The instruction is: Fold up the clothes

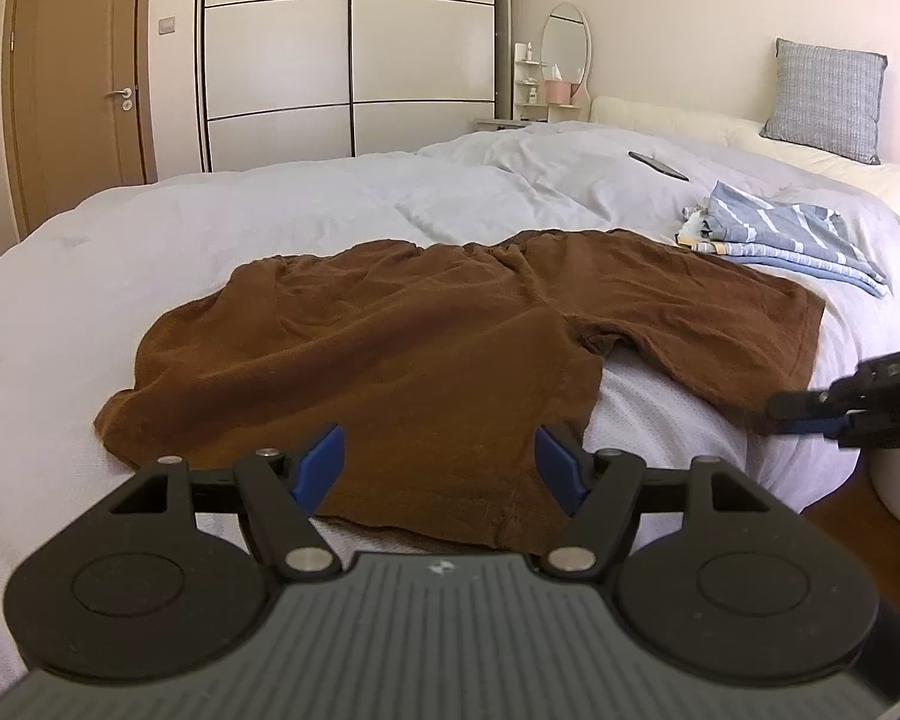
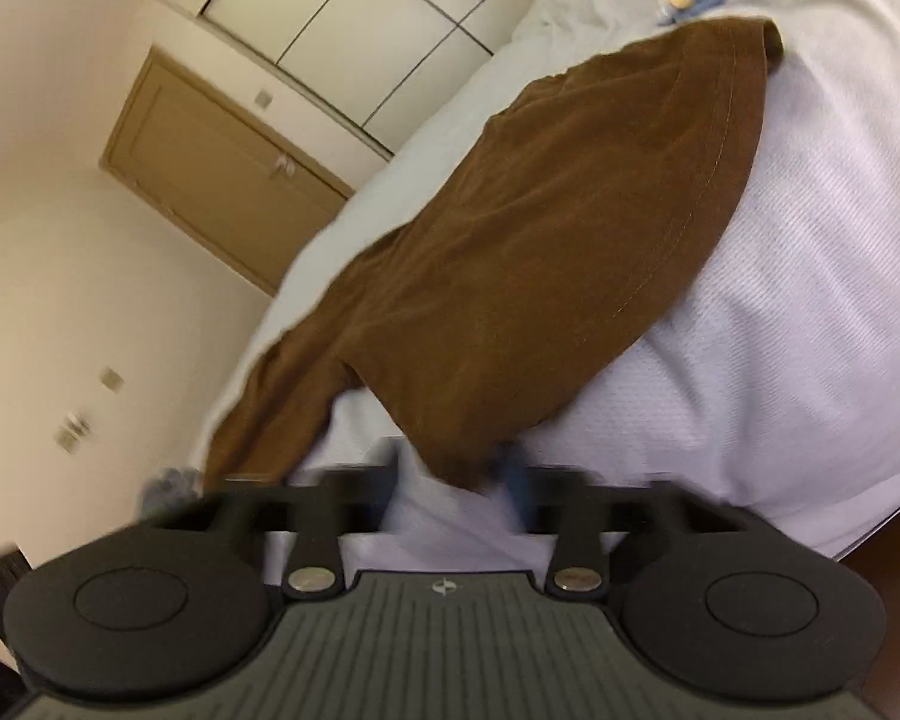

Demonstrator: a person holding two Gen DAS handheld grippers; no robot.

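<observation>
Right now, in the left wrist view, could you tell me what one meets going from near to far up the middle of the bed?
Left gripper → brown shorts → pale bedcover → white sliding wardrobe.

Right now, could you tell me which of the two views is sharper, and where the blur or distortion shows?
Left wrist view: sharp and evenly lit, the brown shorts crisp; fisheye bends the wardrobe lines, and the right gripper is slightly smeared at the edge. Right wrist view: rolled, with motion blur, strongest on its own fingers and the shorts' near corner, so their opening is unclear.
</observation>
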